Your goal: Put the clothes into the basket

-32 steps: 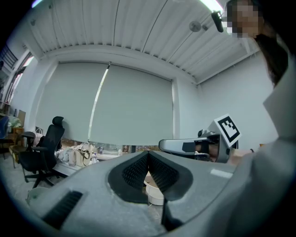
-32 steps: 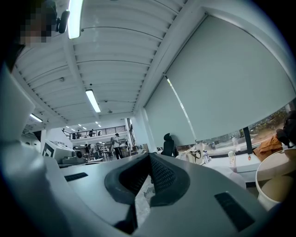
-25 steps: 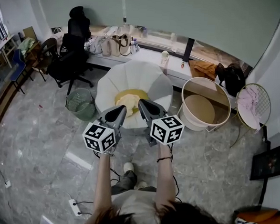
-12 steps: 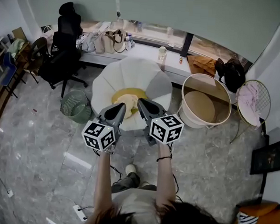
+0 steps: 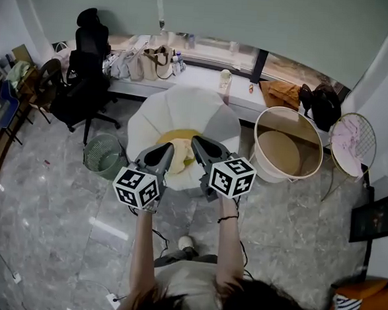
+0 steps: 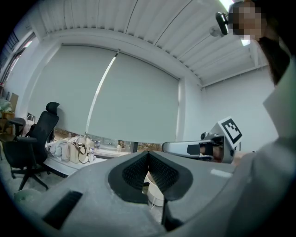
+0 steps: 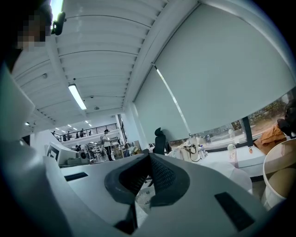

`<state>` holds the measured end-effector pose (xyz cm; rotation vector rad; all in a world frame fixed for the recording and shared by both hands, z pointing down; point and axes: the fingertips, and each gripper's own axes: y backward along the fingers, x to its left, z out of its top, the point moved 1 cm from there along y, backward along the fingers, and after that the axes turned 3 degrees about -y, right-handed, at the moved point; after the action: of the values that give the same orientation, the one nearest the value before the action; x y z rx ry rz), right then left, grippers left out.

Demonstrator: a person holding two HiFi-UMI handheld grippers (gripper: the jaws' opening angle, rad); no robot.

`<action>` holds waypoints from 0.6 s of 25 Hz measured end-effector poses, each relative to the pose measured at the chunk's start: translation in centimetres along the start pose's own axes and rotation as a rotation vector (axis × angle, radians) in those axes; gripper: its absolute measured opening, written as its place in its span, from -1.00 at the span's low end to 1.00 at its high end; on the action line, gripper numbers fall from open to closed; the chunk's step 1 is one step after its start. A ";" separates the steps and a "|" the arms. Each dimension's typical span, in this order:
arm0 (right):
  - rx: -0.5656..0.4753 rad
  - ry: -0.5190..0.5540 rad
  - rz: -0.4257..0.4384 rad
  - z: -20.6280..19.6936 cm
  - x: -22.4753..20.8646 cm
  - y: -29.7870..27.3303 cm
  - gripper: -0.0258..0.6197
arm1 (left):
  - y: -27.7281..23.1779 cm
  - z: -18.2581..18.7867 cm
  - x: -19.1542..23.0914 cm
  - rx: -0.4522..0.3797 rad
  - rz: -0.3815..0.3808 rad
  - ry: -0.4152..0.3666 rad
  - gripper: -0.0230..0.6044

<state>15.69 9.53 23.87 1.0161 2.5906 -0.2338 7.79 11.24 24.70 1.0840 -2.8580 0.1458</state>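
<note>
One heap of yellow and cream clothes (image 5: 181,138) is seen on a white round seat (image 5: 184,107); how many pieces it holds cannot be told from the head view. Just short of it, the left gripper (image 5: 167,148) and the right gripper (image 5: 196,141) are held level, each with its fingers pressed together and nothing gripped. The basket (image 5: 270,171) stands beside the seat, to the right, and looks empty. The approach is judged to be in hand; next, the fingers must be opened and brought down onto the heap. No writing can be read; only square markers are shown on the cubes (image 5: 232,177).
</note>
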 end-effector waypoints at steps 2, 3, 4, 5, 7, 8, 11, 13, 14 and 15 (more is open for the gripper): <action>-0.004 -0.007 -0.002 -0.1 -0.1 -0.8 -0.89 | -0.2 0.0 0.8 -0.003 -0.004 -0.001 -0.89; -0.006 -0.011 -0.003 -0.1 -0.2 -1.2 -0.89 | -0.3 -0.1 1.1 -0.002 -0.006 -0.001 -0.89; -0.006 -0.013 -0.004 -0.1 -0.2 -1.6 -0.89 | -0.4 -0.1 1.5 0.000 -0.007 0.000 -0.89; -0.004 -0.015 -0.003 -0.1 -0.3 -2.0 -0.89 | -0.5 -0.2 1.7 0.002 -0.008 0.002 -0.89; 0.004 -0.018 -0.001 -0.2 -0.5 -2.7 -0.89 | -0.8 -0.2 2.2 0.003 -0.006 0.006 -0.89; 0.008 -0.019 0.000 -0.3 -0.6 -3.0 -0.89 | -0.9 -0.2 2.5 0.002 -0.004 0.007 -0.89; 0.022 -0.025 0.000 -0.7 -1.2 -3.8 -0.89 | -1.2 -0.2 3.3 0.000 0.004 0.012 -0.89; 0.030 -0.030 0.003 -0.8 -1.6 -4.4 -0.89 | -1.5 -0.4 3.9 0.000 0.013 0.019 -0.89; 0.034 -0.032 0.006 -0.8 -2.0 -4.8 -0.89 | -1.8 -0.5 4.3 0.002 0.018 0.024 -0.89; 0.038 -0.034 0.009 -0.7 -2.4 -5.3 -0.89 | -2.2 -0.6 4.7 0.005 0.024 0.029 -0.89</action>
<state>13.55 4.36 25.57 1.0276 2.5601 -0.2971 5.80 6.61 25.95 1.0396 -2.8472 0.1686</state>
